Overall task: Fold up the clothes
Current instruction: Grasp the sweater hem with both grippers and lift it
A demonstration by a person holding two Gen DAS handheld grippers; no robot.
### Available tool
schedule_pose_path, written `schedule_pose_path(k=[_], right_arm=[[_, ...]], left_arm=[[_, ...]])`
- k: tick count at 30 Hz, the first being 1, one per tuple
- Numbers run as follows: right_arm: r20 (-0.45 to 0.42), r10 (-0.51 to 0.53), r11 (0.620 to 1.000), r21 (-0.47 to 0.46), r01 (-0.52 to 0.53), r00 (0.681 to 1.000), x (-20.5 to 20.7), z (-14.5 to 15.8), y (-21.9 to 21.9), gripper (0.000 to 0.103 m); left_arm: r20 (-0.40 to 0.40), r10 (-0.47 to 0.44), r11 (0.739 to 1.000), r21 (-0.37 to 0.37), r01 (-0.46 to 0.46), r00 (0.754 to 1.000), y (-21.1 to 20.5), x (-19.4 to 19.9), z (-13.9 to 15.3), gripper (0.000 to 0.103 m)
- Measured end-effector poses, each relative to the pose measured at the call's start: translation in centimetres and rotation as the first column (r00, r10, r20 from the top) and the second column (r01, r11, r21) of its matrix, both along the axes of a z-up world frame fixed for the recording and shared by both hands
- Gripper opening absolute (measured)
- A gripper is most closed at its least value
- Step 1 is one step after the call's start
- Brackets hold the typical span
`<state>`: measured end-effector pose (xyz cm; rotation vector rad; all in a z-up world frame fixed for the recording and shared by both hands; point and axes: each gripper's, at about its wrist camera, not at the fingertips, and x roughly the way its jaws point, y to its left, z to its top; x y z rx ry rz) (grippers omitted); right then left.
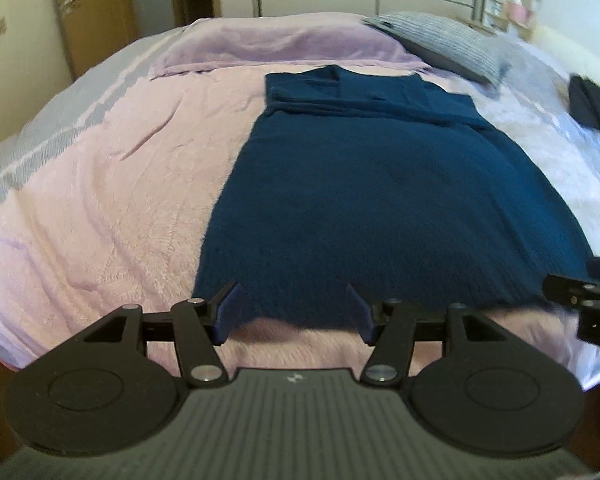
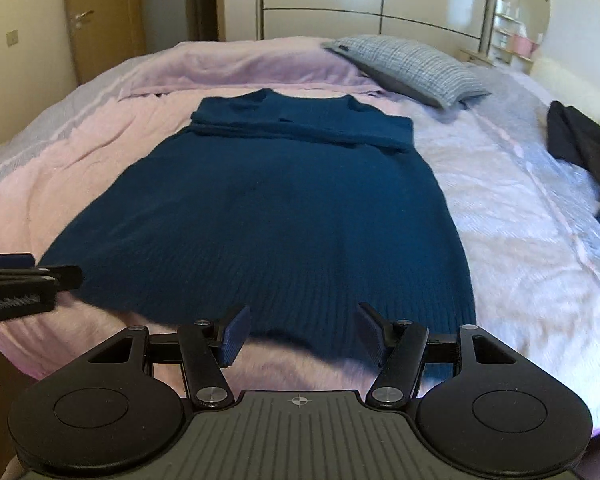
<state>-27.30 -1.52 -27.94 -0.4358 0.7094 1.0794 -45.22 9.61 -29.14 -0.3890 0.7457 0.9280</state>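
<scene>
A dark teal knitted sweater [image 1: 380, 192] [image 2: 268, 216] lies flat on the pink bedspread [image 1: 100, 200] [image 2: 100, 152], its sleeves folded across the chest and its ribbed hem nearest me. My left gripper [image 1: 294, 312] hovers open just above the hem near its left corner, nothing between the blue pads. My right gripper [image 2: 300, 334] hovers open over the hem near its right corner, also holding nothing. Each gripper shows at the edge of the other's view: the right one at the right edge of the left wrist view, the left one at the left edge of the right wrist view.
A grey checked pillow [image 2: 408, 68] [image 1: 440, 44] lies at the far right of the bed. A dark heap of clothes [image 2: 580, 140] [image 1: 592, 104] sits at the right edge. A wardrobe [image 2: 372, 0] and a wooden door [image 2: 100, 16] stand behind the bed.
</scene>
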Motion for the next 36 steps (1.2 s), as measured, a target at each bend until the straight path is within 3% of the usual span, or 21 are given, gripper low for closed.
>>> schedule_pose_path(k=[5,8,11,17,20,23,26,33,36], right_arm=[[-0.164,-0.064,0.988,0.13,0.085,0.984,4.7,-0.7,-2.1,0.062],[-0.316,-0.118,0.957,0.216,0.192,0.942,8.3,-1.4,-5.0,0.062],[-0.428,-0.163,0.92,0.261,0.294,0.889,11.9,-2.2,-8.0,0.061],[-0.514,-0.215,0.883,0.26,0.39,0.83,17.9,-2.6,-11.4,0.061],[-0.627,-0.202,0.872,0.235,0.43,0.752,21.5,-4.0,-11.3,0.061],[-0.719,-0.173,0.884,0.188,0.428,0.673,24.0,-6.6,-10.3,0.061],[-0.772,-0.146,0.89,0.171,0.424,0.618,25.4,-8.9,-9.4,0.061],[-0.793,-0.042,0.91,0.22,0.35,0.607,25.6,-10.3,-8.7,0.06],[-0.809,-0.016,0.916,0.223,0.332,0.588,25.4,-11.0,-9.0,0.044]], left_arm=[[0.042,0.018,1.0,-0.014,-0.017,0.999,4.3,-2.6,0.6,0.054],[0.074,0.004,1.0,-0.031,-0.002,0.997,6.8,-4.2,0.9,0.054],[0.114,-0.019,0.994,-0.108,0.031,0.993,9.2,-5.3,-0.2,0.054],[0.254,0.002,0.95,-0.301,0.077,0.967,12.4,-7.0,-3.5,0.054],[0.341,0.042,0.929,-0.36,0.089,0.939,13.7,-7.8,-4.7,0.058],[0.402,0.072,0.908,-0.405,0.107,0.913,14.9,-8.1,-5.7,0.059],[0.436,0.074,0.891,-0.434,0.137,0.897,15.8,-8.1,-6.3,0.059],[0.486,0.018,0.848,-0.47,0.244,0.874,16.8,-6.8,-7.7,0.058],[0.51,0.002,0.825,-0.486,0.287,0.86,16.7,-6.4,-8.2,0.053]])
